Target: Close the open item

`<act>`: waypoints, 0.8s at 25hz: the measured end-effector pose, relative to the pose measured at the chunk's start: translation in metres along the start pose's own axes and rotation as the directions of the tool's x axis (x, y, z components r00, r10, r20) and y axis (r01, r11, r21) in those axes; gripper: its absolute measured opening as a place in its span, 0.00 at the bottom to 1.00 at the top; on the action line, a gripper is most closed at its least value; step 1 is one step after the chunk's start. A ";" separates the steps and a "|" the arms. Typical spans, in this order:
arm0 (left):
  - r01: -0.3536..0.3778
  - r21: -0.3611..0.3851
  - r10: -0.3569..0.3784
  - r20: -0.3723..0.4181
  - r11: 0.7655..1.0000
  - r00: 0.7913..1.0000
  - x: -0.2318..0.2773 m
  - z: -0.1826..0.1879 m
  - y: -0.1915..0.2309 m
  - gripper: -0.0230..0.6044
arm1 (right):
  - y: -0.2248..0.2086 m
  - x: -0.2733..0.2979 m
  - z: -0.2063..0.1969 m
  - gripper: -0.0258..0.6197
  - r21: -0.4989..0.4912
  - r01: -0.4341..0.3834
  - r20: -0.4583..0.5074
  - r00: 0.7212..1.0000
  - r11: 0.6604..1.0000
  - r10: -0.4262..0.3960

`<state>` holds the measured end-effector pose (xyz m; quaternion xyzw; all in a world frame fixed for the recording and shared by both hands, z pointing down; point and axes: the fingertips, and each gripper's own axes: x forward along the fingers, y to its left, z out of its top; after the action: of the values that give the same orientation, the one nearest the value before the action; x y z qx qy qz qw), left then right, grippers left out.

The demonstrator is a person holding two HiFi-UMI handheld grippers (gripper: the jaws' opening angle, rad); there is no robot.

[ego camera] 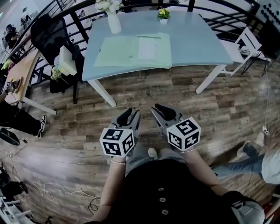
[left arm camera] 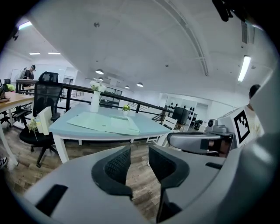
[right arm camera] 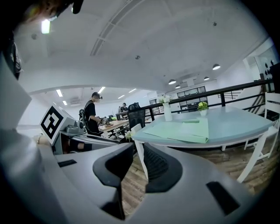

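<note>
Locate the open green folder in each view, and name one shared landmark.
Head view: green folder, upper middle, on the table.
Left gripper view: green folder, left of centre, mid-height.
Right gripper view: green folder, right of centre, mid-height.
Shared landmark: white vase.

On the table point(ego camera: 205, 43): folder point(ego camera: 131, 52) at centre, vase point(ego camera: 113, 21) and potted plant point(ego camera: 163, 14) behind it at the far edge. Left of the table, office chair point(ego camera: 50, 33); right, another chair point(ego camera: 247, 41).

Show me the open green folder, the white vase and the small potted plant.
green folder point(ego camera: 118, 52), head view, left leaf.
white vase point(ego camera: 114, 22), head view, body.
small potted plant point(ego camera: 163, 13), head view, leaves.
</note>
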<state>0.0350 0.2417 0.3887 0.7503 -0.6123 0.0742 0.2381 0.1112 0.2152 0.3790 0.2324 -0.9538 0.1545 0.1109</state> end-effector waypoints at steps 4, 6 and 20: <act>0.016 -0.005 -0.016 -0.018 1.000 1.000 0.016 0.005 0.004 0.24 | -0.011 0.009 -0.001 0.16 0.013 0.002 -0.018 1.000 1.000 -0.002; 0.027 -0.007 -0.027 -0.026 1.000 0.999 0.024 0.006 0.007 0.24 | -0.017 0.014 0.000 0.16 0.017 0.013 -0.018 1.000 1.000 -0.012; 0.117 -0.005 -0.117 -0.031 0.993 0.993 0.118 0.062 0.062 0.24 | -0.086 0.081 0.031 0.16 0.030 0.125 -0.024 0.992 0.992 -0.125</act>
<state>-0.0070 0.1016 0.3982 0.7833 -0.5637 0.0707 0.2525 0.0774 0.0989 0.3945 0.2918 -0.9336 0.1648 0.1271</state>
